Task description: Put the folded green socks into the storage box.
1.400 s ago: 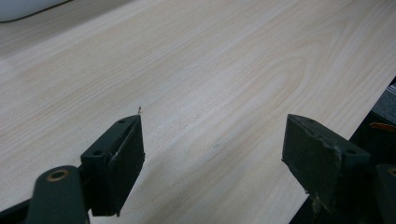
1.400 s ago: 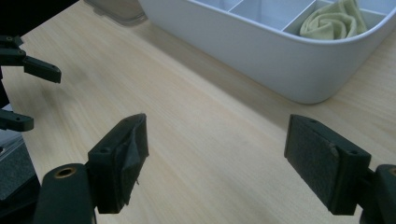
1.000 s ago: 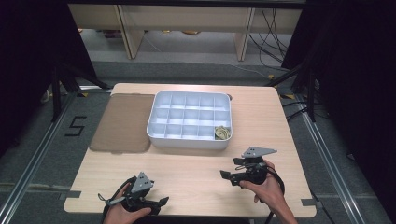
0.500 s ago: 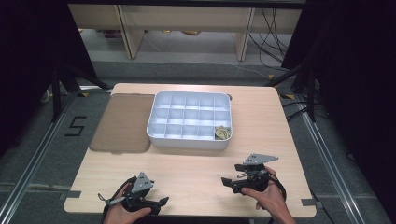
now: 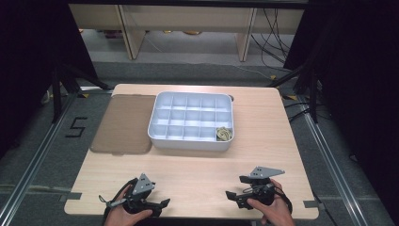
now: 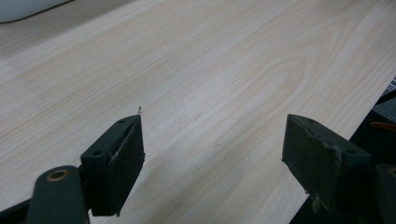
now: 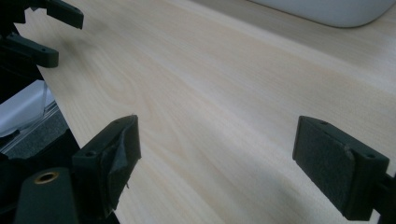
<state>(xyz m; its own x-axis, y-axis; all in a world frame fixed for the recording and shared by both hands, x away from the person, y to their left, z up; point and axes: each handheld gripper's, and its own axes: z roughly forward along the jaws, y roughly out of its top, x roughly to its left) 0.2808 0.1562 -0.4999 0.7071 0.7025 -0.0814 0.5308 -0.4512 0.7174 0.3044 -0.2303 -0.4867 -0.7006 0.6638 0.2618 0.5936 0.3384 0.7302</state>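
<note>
Light wood tabletop point(image 5: 197, 165), dark curtains either side, shelving at the back. Taking the white divided tray point(image 5: 165, 136) as the landmark: it sits at the middle of the table with its long side running left to right, and a small heap of brassy bits point(image 5: 224, 133) lies in its near-right corner compartment. A flat brown lid point(image 5: 123, 123) lies touching the tray's left side.

Both grippers sit well short of the tray, at the near table edge. Left gripper point(image 5: 163, 203) is off the tray's near-left corner, jaws spread wide with nothing but bare wood between them. Right gripper point(image 5: 229, 194) is near the tray's near-right corner, jaws pointing left across the table; they've just been opening and have nothing between them.

So the brassy bits lie straight ahead of the right hand, which makes it the nearer one by my reckoning. It'd need to swing its jaws toward the tray first.
</note>
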